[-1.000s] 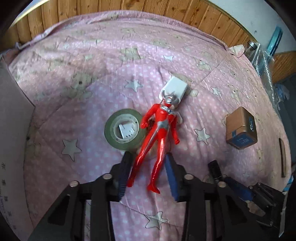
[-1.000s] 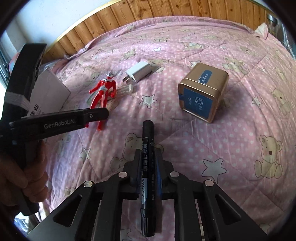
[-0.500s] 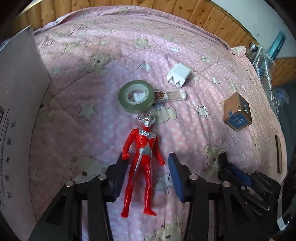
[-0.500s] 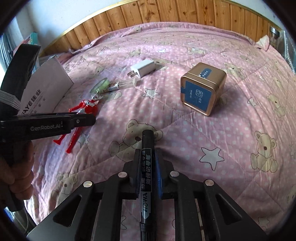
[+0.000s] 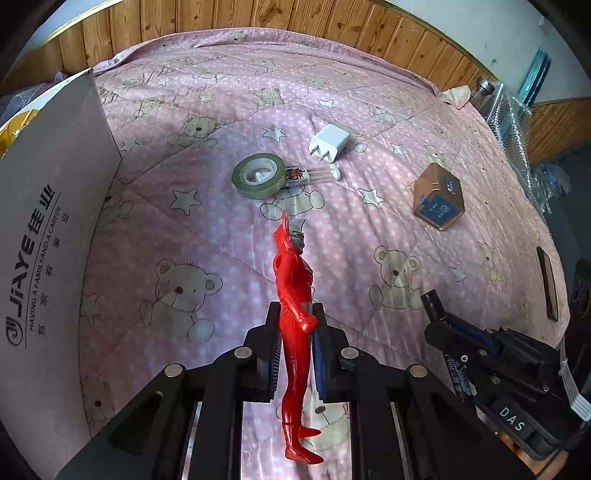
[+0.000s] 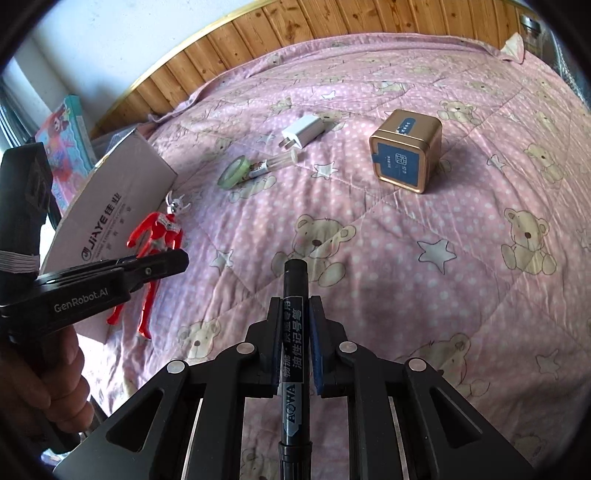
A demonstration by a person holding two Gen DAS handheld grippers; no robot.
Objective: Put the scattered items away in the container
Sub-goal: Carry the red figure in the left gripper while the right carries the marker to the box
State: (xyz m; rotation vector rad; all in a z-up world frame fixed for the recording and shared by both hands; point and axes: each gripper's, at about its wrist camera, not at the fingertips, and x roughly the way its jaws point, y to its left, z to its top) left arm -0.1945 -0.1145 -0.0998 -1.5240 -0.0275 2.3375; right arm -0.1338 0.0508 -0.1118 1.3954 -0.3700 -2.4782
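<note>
My left gripper (image 5: 295, 314) is shut on the legs of a red toy figure (image 5: 291, 273), holding it edge-on above the pink quilt (image 5: 207, 229). The cardboard box (image 5: 48, 229) stands close on the left. In the right wrist view the same figure (image 6: 159, 236) hangs in front of the box (image 6: 110, 206), in the left gripper (image 6: 162, 264). My right gripper (image 6: 295, 306) is shut on a black marker (image 6: 294, 332). A tape roll (image 5: 258, 180), clear tube (image 5: 314, 174), white charger (image 5: 330, 143) and gold tin (image 5: 438, 201) lie on the quilt.
A wooden headboard (image 5: 258, 18) borders the far side of the bed. A jar (image 5: 484, 90) and bubble wrap stand off the right edge, and a dark flat object (image 5: 546, 284) lies near that edge. A person's hand (image 6: 55, 384) grips the left handle.
My left gripper has shut on the red figure, lifted it off the quilt and drawn back toward the cardboard box. The figure now stands edge-on. The right gripper still holds the marker.
</note>
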